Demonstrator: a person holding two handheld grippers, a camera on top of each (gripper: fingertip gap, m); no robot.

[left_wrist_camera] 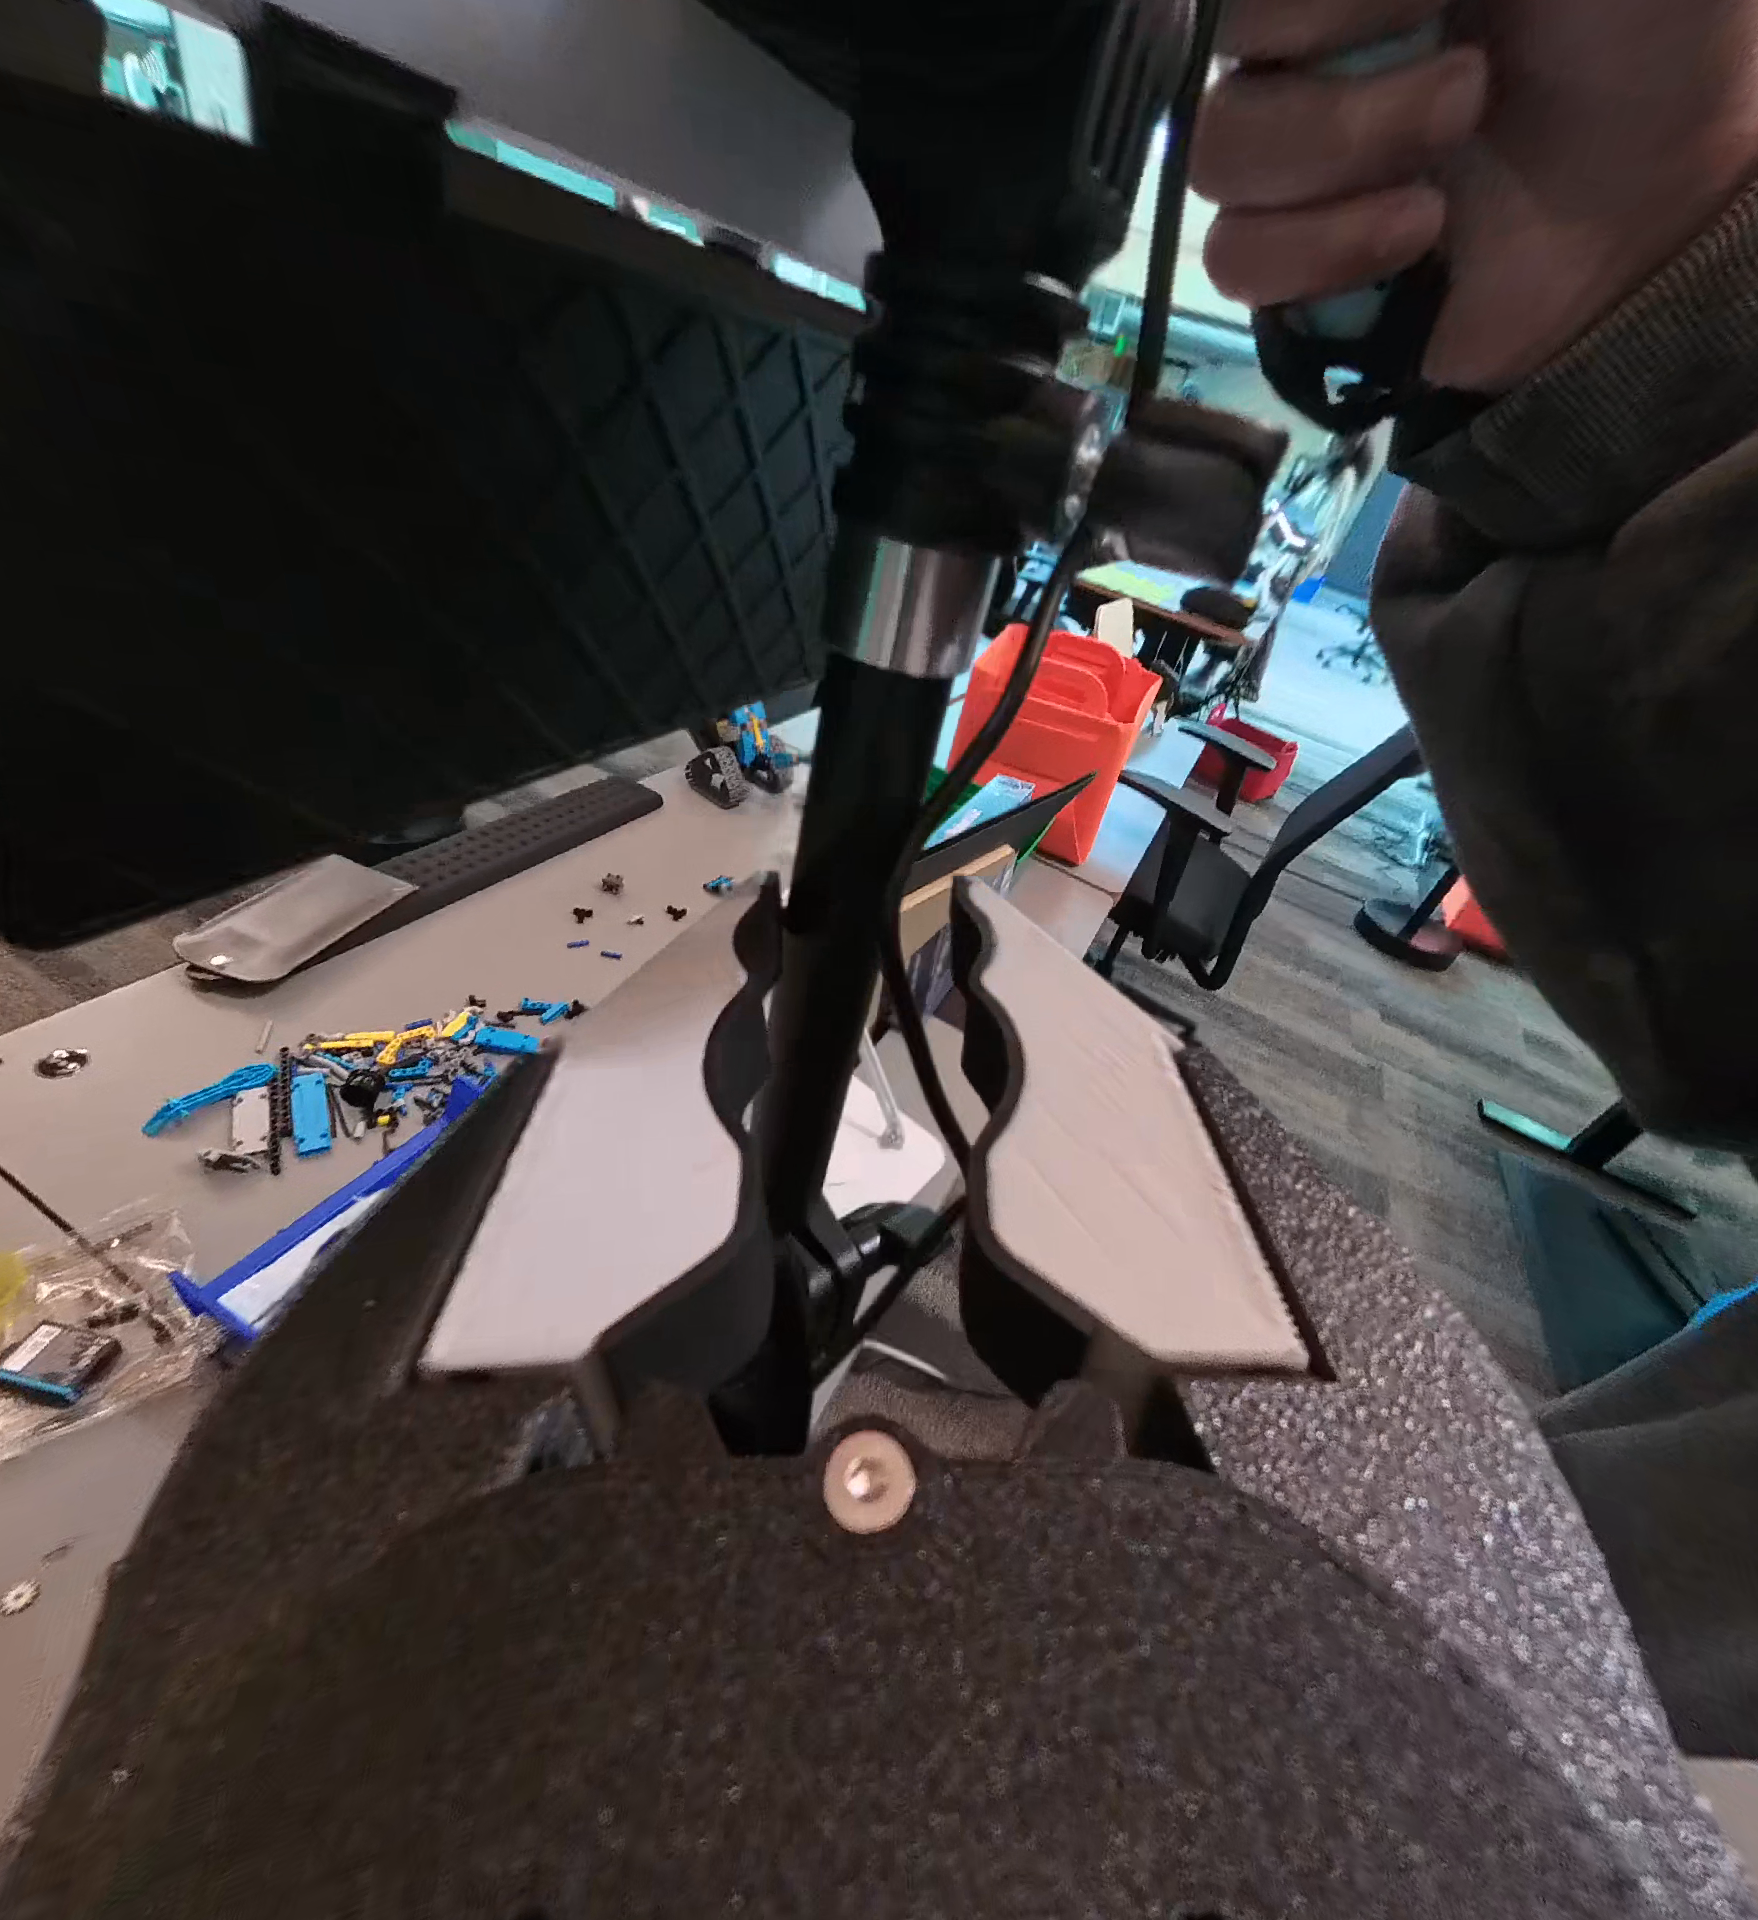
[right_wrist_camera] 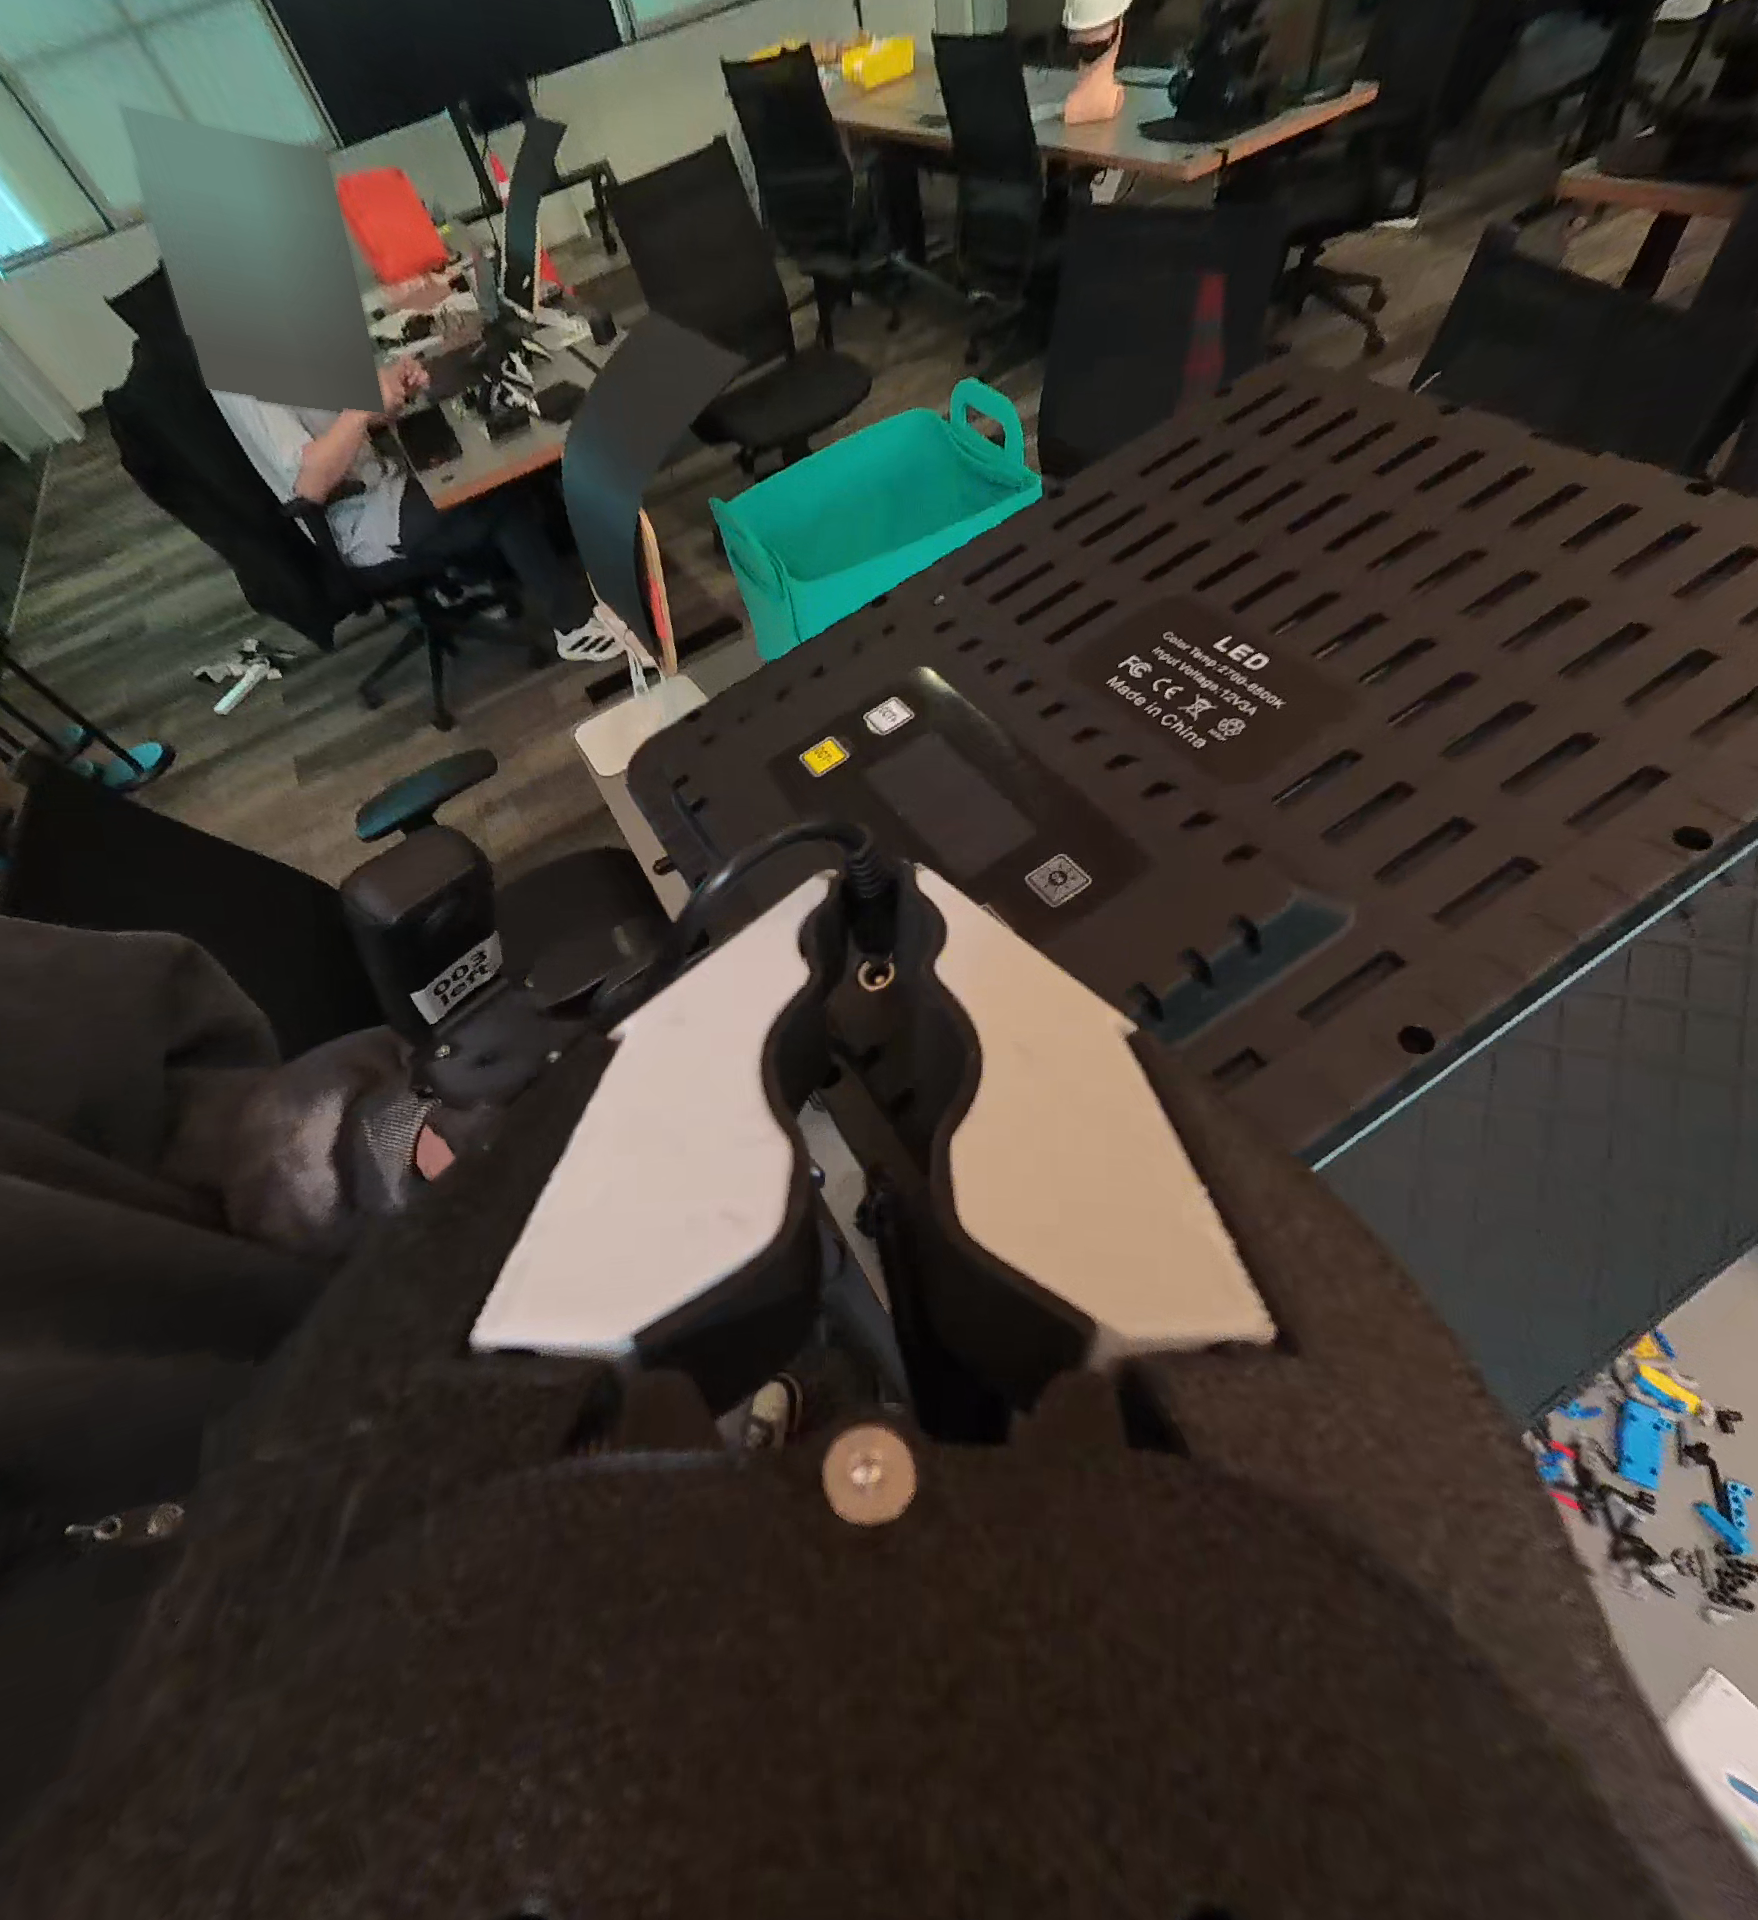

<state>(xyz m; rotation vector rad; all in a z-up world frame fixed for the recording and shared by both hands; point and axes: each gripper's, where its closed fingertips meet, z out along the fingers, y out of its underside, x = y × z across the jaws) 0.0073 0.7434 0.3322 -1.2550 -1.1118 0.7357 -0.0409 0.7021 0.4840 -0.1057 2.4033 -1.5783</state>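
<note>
The left claw [left_wrist_camera: 867, 904] is sitting open around the pole [left_wrist_camera: 833, 956], and the right claw [left_wrist_camera: 1353, 343], squeezing the plug [right_wrist_camera: 870, 894] at 12 o'clock, could be yanking it out of the lamp [right_wrist_camera: 1374, 727].

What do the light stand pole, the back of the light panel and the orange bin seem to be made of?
Stand pole: probably metal, black matte tube with a shiny silver collar above. Light panel: looks like moulded black plastic, matte, with rows of vent slots. Orange bin: seemingly stiff plastic or felt; too blurred to tell. The left gripper straddles the pole; the right gripper is at the panel's cable plug.
</note>
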